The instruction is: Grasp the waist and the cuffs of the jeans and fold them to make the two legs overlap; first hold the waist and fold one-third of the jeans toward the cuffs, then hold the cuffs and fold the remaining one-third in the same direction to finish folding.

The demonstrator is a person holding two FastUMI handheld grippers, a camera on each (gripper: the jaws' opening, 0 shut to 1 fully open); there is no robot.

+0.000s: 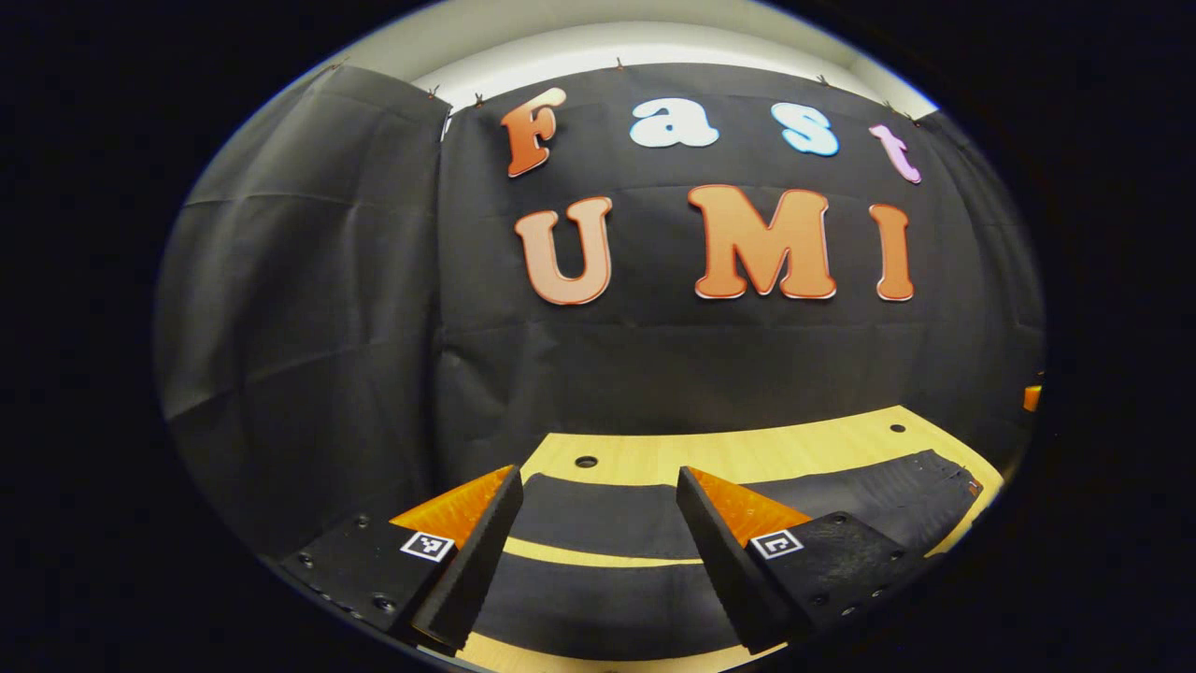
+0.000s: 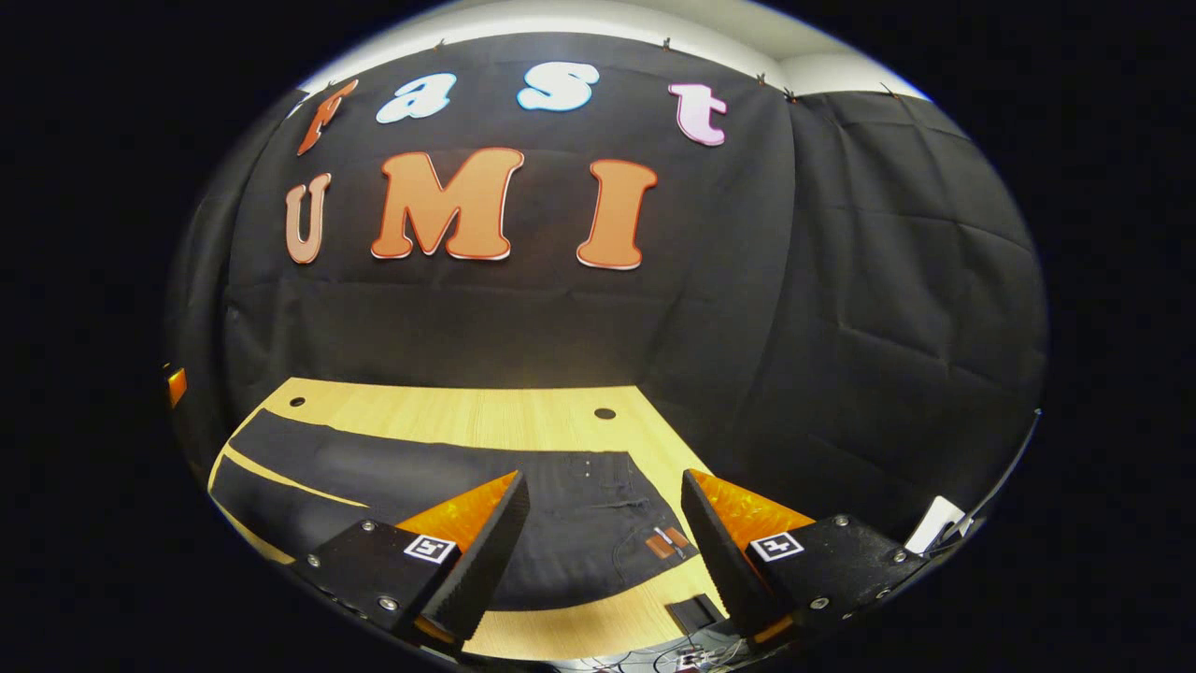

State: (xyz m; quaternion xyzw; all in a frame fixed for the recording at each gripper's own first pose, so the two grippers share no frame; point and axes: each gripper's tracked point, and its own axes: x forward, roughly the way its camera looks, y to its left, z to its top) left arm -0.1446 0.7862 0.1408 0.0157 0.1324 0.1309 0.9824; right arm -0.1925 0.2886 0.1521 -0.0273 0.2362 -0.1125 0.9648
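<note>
Dark denim jeans [image 2: 420, 495] lie spread flat on the wooden table [image 2: 467, 411], unfolded, with the two legs apart and a strip of bare wood showing between them. In the right gripper view the waist [image 2: 617, 505] lies at the right end of the garment, close to the table's right edge, and a small leather patch [image 2: 668, 542] shows on the waistband. The legs run off to the left from there.

In the left gripper view the two legs [image 1: 598, 561] cross the lower part of the picture, one nearer and one farther (the pale strip of table separates them), and the jeans widen toward the right, where the waist end [image 1: 934, 486] lies.

Left gripper [image 1: 598, 551]: fingers apart, raised above the legs, nothing between them. No contact with the cloth is visible.

Right gripper [image 2: 605, 551]: fingers apart, raised above the waist end, nothing between them. No contact with the cloth is visible.

Round holes [image 2: 605, 413] are set into the table top near its far edge. Black cloth [image 2: 841, 280] forms the booth wall behind and beside the table. A small dark object [image 2: 696, 612] sits at the table's near edge, below the right gripper; its identity cannot be determined.
</note>
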